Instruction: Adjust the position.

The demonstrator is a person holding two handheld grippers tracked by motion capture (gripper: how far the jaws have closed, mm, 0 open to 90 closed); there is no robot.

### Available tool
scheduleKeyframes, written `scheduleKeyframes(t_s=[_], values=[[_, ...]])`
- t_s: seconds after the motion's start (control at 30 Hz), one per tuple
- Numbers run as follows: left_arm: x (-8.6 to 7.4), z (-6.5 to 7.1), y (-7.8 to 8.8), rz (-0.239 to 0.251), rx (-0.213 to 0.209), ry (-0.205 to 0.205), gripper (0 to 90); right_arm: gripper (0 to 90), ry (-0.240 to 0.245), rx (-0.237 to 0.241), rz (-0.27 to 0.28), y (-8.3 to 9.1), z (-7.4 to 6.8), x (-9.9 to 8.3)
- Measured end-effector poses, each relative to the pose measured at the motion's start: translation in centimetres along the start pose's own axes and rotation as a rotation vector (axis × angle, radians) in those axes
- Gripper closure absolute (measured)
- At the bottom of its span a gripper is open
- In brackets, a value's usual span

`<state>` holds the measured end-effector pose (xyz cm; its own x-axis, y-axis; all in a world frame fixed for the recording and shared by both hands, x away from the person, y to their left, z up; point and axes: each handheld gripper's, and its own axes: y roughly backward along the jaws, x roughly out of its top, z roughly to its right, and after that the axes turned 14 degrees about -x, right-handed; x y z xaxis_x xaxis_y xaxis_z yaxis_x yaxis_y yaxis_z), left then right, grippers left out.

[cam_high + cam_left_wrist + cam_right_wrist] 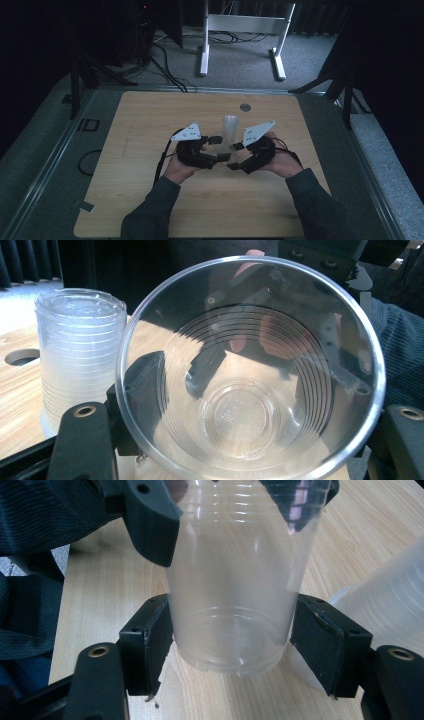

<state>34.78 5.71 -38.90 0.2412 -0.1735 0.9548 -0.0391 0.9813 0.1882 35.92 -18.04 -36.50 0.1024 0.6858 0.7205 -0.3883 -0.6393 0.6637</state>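
A clear plastic cup [250,390] lies level between my two grippers above the middle of the wooden table [150,115]. My left gripper [255,410] is shut on the cup near its rim, and the open mouth faces that gripper's camera. My right gripper [232,640] is shut on the cup [235,580] near its base, one pad pressing on each side. The left gripper's jaws [225,505] show at the far end of the cup. In the high view the left gripper [220,149] and right gripper [235,155] point at each other. A stack of clear cups [230,127] stands upside down just behind them.
The cup stack [80,355] stands close beside the held cup, also visible as the cup stack [395,605] at the right edge. A round cable hole [245,107] sits near the table's far edge. A white desk frame [240,25] and cables lie on the floor beyond.
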Motion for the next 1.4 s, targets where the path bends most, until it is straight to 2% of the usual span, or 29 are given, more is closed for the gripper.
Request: scheduleKeyframes(t_s=[0.3,0.6,0.73,1.0,1.2,1.4], values=[[0.16,0.12,-0.07,-0.004,0.01,-0.003,28.9,40.7,-0.01,0.007,0.017,-0.11,-0.14,-0.14],[0.13,0.18,-0.07,0.015,0.01,0.002,27.0,41.3,-0.017,-0.003,0.04,-0.11,-0.25,-0.4],[0.07,0.3,0.0,0.041,0.02,0.0,25.0,41.4,-0.036,-0.006,0.064,-0.22,-0.24,-0.6],[0.01,0.52,0.43,0.127,0.034,0.0,24.9,41.4,-0.075,0.0,0.121,-0.4,-0.23,-0.63],[-0.07,0.64,0.75,0.195,0.055,0.005,24.9,41.3,-0.095,0.007,0.142,-0.61,-0.26,-0.62],[-0.09,0.67,0.75,0.205,0.059,0.002,25.2,41.0,-0.104,0.017,0.146,-0.8,-0.34,-0.64]])
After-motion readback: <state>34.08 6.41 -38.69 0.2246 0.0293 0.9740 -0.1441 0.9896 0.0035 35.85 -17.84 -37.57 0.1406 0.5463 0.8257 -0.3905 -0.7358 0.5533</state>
